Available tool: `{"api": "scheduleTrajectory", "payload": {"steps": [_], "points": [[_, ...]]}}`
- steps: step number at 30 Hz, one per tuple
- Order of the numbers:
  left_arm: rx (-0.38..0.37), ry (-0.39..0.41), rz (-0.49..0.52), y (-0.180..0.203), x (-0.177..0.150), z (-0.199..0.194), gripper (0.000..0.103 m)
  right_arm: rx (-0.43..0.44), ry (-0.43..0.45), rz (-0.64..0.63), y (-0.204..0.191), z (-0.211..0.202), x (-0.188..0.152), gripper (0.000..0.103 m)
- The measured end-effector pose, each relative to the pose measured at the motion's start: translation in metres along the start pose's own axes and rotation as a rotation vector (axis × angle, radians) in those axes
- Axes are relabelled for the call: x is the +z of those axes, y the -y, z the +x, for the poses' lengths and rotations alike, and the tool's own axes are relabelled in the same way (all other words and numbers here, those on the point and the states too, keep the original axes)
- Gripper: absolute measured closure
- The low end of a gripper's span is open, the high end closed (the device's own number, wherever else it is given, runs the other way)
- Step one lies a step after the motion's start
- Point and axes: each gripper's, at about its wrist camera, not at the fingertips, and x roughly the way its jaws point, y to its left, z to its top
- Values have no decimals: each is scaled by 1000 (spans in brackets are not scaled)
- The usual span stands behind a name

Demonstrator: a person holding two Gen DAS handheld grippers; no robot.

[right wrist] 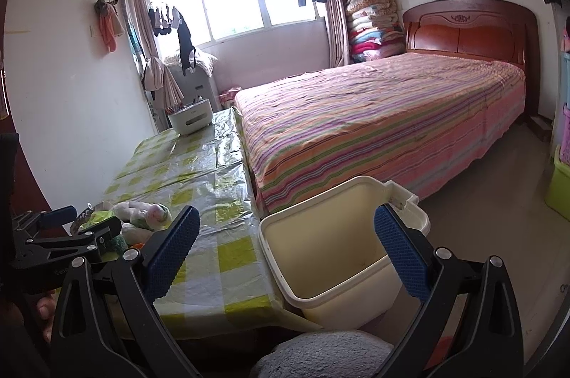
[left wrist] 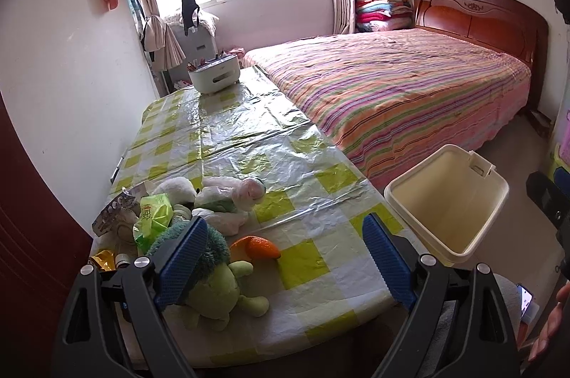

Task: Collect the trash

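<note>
Bedroom clutter frames a surface [left wrist: 228,143] under a green-checked plastic cover, pushed against a striped bed [left wrist: 392,86]. Left hand-held gripper [left wrist: 285,257] hangs wide and empty over the surface's near edge, with a green plush toy [left wrist: 217,285] and an orange peel [left wrist: 258,248] just ahead and wrappers with 1 green packet [left wrist: 153,214] heaped at the near left corner. Right hand-held gripper [right wrist: 285,249] is also wide and empty, above the cream bin [right wrist: 342,299] beside the surface's near right corner.
</note>
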Motion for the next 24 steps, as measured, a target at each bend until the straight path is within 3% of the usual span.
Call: {"api": "scheduleTrajectory", "payload": {"steps": [24], "points": [[18,4,0,-7,-3,0,17,28,-33,10,-1,9,-4,6]]}}
